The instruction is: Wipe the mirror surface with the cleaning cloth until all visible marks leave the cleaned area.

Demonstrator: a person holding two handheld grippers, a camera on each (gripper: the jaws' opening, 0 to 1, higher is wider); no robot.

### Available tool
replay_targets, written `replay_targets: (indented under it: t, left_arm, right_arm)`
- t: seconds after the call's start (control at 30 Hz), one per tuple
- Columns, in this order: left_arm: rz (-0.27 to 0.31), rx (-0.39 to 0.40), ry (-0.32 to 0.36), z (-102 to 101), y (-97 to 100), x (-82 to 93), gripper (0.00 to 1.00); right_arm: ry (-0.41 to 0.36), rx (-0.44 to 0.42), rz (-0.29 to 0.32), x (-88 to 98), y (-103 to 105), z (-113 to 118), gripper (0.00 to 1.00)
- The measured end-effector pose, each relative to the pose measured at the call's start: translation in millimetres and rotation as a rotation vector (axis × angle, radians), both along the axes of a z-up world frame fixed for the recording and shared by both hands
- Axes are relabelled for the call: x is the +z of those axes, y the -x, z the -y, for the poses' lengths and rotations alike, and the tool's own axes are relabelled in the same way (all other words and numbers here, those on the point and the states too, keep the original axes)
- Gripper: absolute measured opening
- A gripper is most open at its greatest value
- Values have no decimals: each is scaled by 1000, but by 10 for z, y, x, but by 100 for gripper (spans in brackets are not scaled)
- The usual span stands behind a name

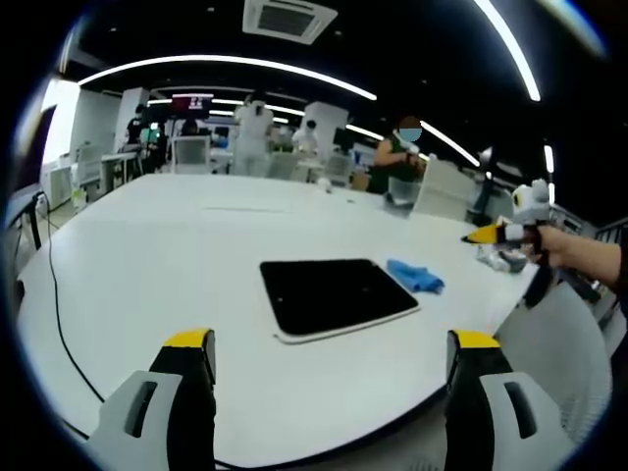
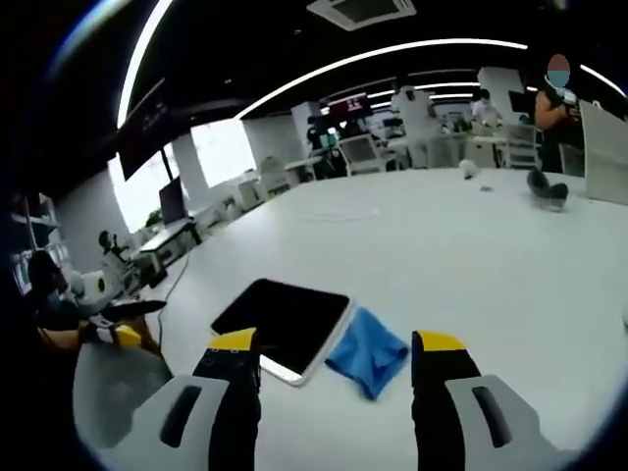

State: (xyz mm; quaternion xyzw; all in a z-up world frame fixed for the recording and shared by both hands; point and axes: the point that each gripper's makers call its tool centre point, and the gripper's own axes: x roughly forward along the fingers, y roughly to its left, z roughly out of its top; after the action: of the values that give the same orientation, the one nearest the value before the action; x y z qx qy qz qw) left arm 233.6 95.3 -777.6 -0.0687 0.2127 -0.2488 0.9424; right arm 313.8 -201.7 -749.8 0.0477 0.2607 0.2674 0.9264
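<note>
Two grey jaws with yellow tips rose from the bottom of the left gripper view, and this left gripper [image 1: 332, 351] stood wide open with nothing between its jaws. It hung over the near edge of a big white table [image 1: 147, 255]. Just past the jaws lay the mirror [image 1: 334, 294], a flat dark slab with a pale rim, resting on the table. A blue cleaning cloth [image 1: 415, 276] sat just beside its far right corner, bunched up. Off to the right, a hand [image 1: 555, 245] held the other tool over the table's edge. A thin black cable [image 1: 57, 314] ran along the left side of the table. People stood far back by desks and chairs.

From the right gripper view, the right gripper [image 2: 337, 351] was also wide open and held nothing. The mirror [image 2: 285, 322] lay just past its left jaw, and the cloth [image 2: 368, 353] lay between the jaws, touching the mirror's edge. The table [image 2: 471, 255] stretched away behind them
</note>
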Motion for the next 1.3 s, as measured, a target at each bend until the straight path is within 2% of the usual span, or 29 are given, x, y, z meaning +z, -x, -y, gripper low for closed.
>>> replay_targets:
  t: [0.13, 0.27, 0.5, 0.87, 1.1, 1.3]
  left_arm:
    - [-3, -3, 0, 3, 1, -4, 98]
    - [-6, -6, -1, 7, 5, -8, 98]
    - [-8, -7, -1, 6, 7, -12, 98]
    - [-10, -8, -2, 6, 8, -15, 98]
    - [-8, -7, -1, 7, 5, -10, 98]
    - [-7, -10, -1, 12, 5, -6, 97]
  right_arm:
    - [112, 43, -16, -118, -83, 45, 57]
    - [129, 49, -22, -121, -180, 50, 51]
    - [175, 51, -22, -164, -325, 71, 47]
    - [142, 64, -83, -319, -356, -2, 41]
    - [156, 70, -100, -400, -400, -14, 40]
    - [172, 94, -119, -478, -408, -56, 35]
